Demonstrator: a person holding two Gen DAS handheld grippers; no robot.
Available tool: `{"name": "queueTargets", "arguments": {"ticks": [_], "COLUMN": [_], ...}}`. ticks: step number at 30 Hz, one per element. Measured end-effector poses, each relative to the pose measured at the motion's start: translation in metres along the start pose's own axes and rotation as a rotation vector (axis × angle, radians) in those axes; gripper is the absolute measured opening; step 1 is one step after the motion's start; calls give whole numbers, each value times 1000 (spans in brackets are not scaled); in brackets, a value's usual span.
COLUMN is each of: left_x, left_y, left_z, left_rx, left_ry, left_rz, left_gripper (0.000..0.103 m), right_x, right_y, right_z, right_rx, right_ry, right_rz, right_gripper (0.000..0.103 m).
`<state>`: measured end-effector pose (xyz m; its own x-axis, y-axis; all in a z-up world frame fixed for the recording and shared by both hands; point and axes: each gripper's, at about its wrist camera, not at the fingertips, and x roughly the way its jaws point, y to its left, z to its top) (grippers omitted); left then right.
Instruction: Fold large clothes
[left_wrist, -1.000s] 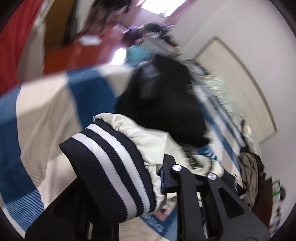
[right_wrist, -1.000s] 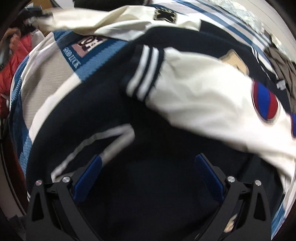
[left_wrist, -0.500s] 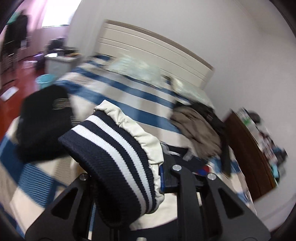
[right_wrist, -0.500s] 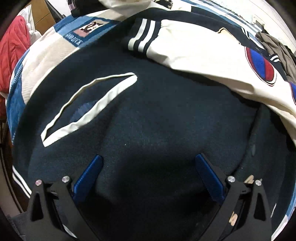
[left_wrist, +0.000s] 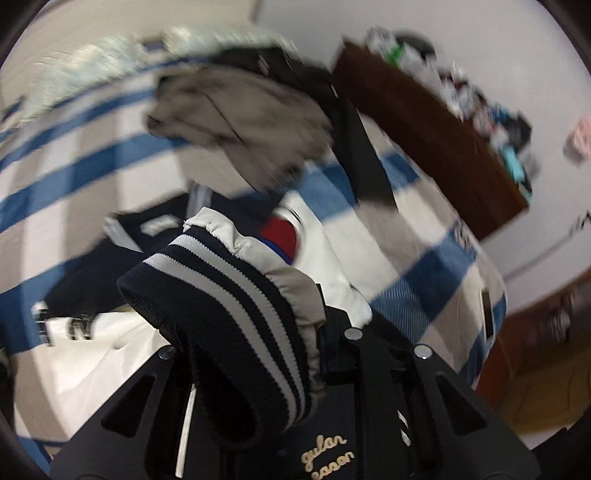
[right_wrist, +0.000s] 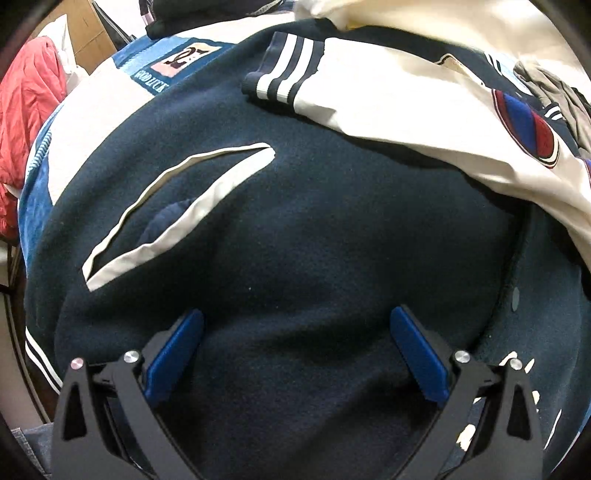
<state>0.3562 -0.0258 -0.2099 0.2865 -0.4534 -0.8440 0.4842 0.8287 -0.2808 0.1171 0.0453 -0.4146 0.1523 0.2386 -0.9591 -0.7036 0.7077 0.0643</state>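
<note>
A navy varsity jacket (right_wrist: 314, 229) with cream sleeves lies spread on the bed. One cream sleeve (right_wrist: 406, 96) with a navy, white-striped cuff (right_wrist: 284, 77) lies folded across the body. My right gripper (right_wrist: 295, 354) is open, its blue pads low over the navy body near a cream-trimmed pocket (right_wrist: 177, 210). My left gripper (left_wrist: 258, 354) is shut on the other sleeve's striped cuff (left_wrist: 229, 314) and holds it up over the jacket (left_wrist: 92, 280).
The bed has a blue and cream striped cover (left_wrist: 424, 266). A grey-brown garment (left_wrist: 236, 122) and a dark one lie further up the bed. A brown dresser (left_wrist: 424, 136) stands beside it. A red garment (right_wrist: 22, 122) lies off the bed's left side.
My left gripper has swung round with the cuff, from facing the bed's head to facing the dresser side. My right gripper has moved slightly closer over the navy body.
</note>
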Motion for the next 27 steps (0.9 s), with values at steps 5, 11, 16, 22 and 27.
{"name": "queueTargets", "arguments": {"ticks": [5, 11, 16, 22, 27], "left_x": [98, 174, 216, 203, 130], "left_y": [-31, -48, -53, -47, -50], "left_z": [-5, -18, -27, -30, -28], "left_rx": [102, 148, 171, 162, 161], "left_ry": [170, 289, 405, 409, 266], "left_rz": [47, 97, 129, 134, -58], "left_gripper": [18, 18, 24, 96, 96], "right_x": [1, -3, -4, -43, -98], "right_y": [0, -10, -11, -38, -87], "right_z": [-6, -9, -9, -26, -66], "right_rx": [8, 14, 5, 26, 98], "right_ry": [-7, -11, -10, -91, -199], "right_rz": [4, 26, 50, 137, 131], "right_gripper": [99, 99, 99, 98, 98]}}
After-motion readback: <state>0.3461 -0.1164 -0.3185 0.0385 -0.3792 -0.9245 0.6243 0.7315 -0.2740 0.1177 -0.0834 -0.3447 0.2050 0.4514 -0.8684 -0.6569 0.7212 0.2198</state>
